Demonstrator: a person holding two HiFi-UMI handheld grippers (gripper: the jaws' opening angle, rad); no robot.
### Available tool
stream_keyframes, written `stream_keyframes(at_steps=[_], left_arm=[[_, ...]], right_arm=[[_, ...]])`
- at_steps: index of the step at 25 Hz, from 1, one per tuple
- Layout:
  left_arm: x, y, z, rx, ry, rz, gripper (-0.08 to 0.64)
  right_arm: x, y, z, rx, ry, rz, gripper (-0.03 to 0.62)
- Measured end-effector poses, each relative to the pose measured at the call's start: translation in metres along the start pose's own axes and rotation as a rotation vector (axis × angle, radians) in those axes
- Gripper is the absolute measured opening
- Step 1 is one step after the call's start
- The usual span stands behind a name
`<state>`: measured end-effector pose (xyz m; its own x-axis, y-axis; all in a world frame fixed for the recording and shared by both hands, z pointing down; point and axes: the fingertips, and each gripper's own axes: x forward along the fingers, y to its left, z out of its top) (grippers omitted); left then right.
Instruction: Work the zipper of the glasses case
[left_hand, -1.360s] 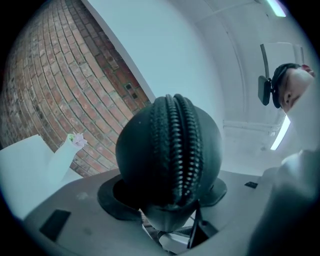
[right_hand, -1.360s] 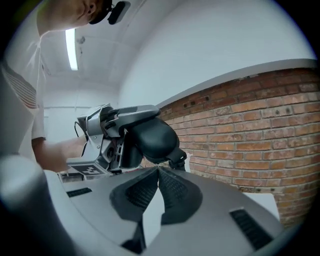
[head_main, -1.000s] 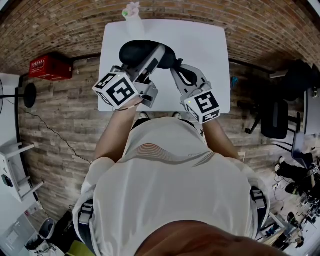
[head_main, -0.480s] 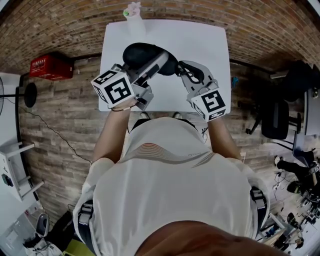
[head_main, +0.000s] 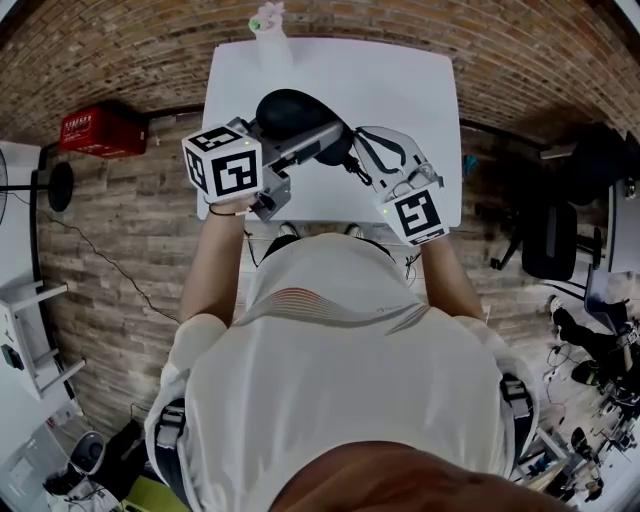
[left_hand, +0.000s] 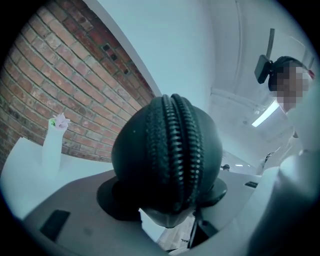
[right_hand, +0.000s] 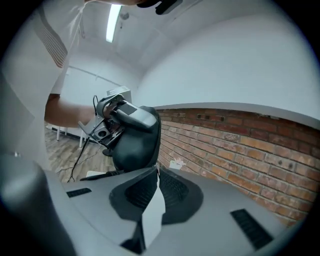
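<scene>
Black and domed, the glasses case (left_hand: 135, 150) is clamped between the wide-set jaws of the left gripper (left_hand: 167, 195). It is held over the middle of the white tabletop (head_main: 400, 90) with its zipper (left_hand: 177, 145) turned back toward that gripper — a hold that likely steadies the shell so the teeth can be run. The right gripper (right_hand: 155, 172) points in from the right, jaws closed tight, tips against the case's right end — probably where the pull sits, though whether they pinch it is too small to tell.

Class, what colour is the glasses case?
The glasses case is black; the left gripper view shows it best.
</scene>
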<state>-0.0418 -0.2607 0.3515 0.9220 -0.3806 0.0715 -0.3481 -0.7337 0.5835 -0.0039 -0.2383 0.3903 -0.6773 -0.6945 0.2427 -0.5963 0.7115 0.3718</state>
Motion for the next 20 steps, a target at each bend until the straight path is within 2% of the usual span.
stream_keyframes(at_steps=[4, 12, 20], left_arm=[[0.002, -0.002, -0.012, 0.038, 0.105, -0.009, 0.262], [0.009, -0.007, -0.042, 0.154, 0.332, -0.026, 0.262], [0.016, -0.001, -0.071, 0.267, 0.493, 0.009, 0.262]], right_arm=[[0.002, 0.006, -0.001, -0.066, 0.017, 0.019, 0.063], [0.003, 0.016, -0.002, -0.128, 0.026, 0.054, 0.063], [0.005, 0.014, -0.004, -0.153, 0.032, 0.059, 0.061]])
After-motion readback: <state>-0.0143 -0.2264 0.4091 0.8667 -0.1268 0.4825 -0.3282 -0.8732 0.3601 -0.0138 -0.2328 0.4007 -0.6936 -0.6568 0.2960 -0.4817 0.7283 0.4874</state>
